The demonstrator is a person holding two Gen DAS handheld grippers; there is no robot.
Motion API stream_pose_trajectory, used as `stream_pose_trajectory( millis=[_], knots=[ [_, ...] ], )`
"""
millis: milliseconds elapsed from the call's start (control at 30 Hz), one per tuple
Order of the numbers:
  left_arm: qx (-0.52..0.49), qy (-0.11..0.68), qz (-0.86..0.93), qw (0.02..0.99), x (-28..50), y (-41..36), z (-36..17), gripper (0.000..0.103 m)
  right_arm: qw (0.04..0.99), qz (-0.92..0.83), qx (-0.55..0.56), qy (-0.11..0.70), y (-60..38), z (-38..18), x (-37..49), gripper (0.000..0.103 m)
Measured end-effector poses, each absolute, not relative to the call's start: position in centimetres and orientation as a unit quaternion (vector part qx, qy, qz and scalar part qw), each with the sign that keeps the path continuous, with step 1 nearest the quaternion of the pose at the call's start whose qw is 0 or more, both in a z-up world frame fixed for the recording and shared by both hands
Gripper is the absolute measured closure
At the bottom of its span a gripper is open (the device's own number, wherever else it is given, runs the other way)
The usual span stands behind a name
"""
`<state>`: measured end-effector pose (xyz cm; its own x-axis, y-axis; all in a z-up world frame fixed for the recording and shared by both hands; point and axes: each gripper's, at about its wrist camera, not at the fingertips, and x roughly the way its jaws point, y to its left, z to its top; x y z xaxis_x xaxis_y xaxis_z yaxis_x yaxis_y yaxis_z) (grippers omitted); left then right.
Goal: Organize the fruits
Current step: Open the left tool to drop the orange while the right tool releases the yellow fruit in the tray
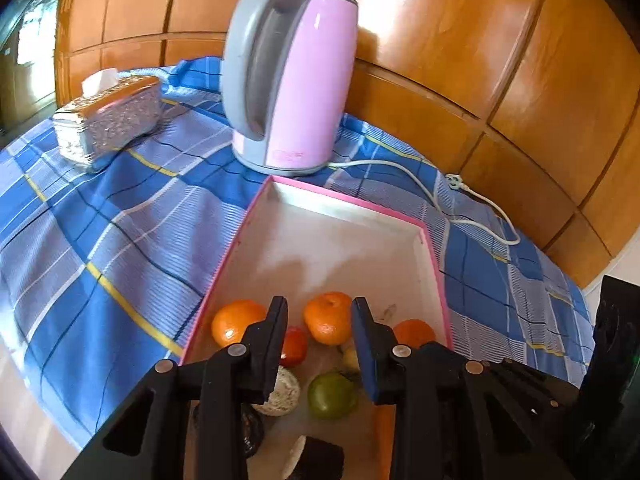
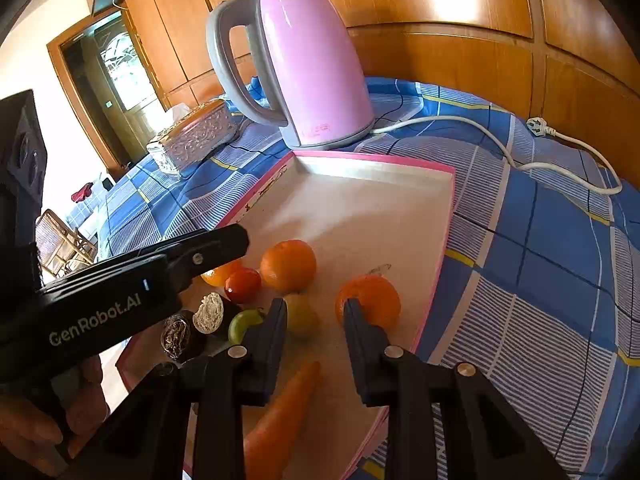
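left claw [image 1: 320, 312] agape, right claw [image 2: 316, 312] agape

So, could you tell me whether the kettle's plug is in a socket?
No, the plug lies loose on the checked cloth.

Glossy orange-brown wooden panelling [image 1: 460, 64] runs behind the bench, catching bright patches of light. A blue plaid cloth [image 1: 120, 216] with white and yellow lines covers the bench. At its far left corner a wood-framed glazed door [image 2: 108, 80] lets in daylight beside a pale wall [image 2: 28, 52]. A wicker chair [image 2: 60, 240] stands below, off the left edge.
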<state>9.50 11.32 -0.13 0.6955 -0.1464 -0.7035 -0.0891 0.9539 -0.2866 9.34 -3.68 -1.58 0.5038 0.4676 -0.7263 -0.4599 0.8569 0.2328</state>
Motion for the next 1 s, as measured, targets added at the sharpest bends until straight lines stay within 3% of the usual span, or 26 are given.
stream_pose_trajectory(
  millis=[633, 1000],
  knots=[
    [-0.133, 0.38, 0.078, 0.912, 6.2, 12.1, -0.1, 0.069, 0.863, 0.27, -0.009, 0.426, -3.4, -1.7, 7.2, 0.073],
    [-0.123, 0.369, 0.082, 0.917, 4.3, 11.2, 0.5, 0.063, 0.884, 0.24, -0.002, 0.402, -4.7, -0.3, 5.0, 0.072]
  ],
)
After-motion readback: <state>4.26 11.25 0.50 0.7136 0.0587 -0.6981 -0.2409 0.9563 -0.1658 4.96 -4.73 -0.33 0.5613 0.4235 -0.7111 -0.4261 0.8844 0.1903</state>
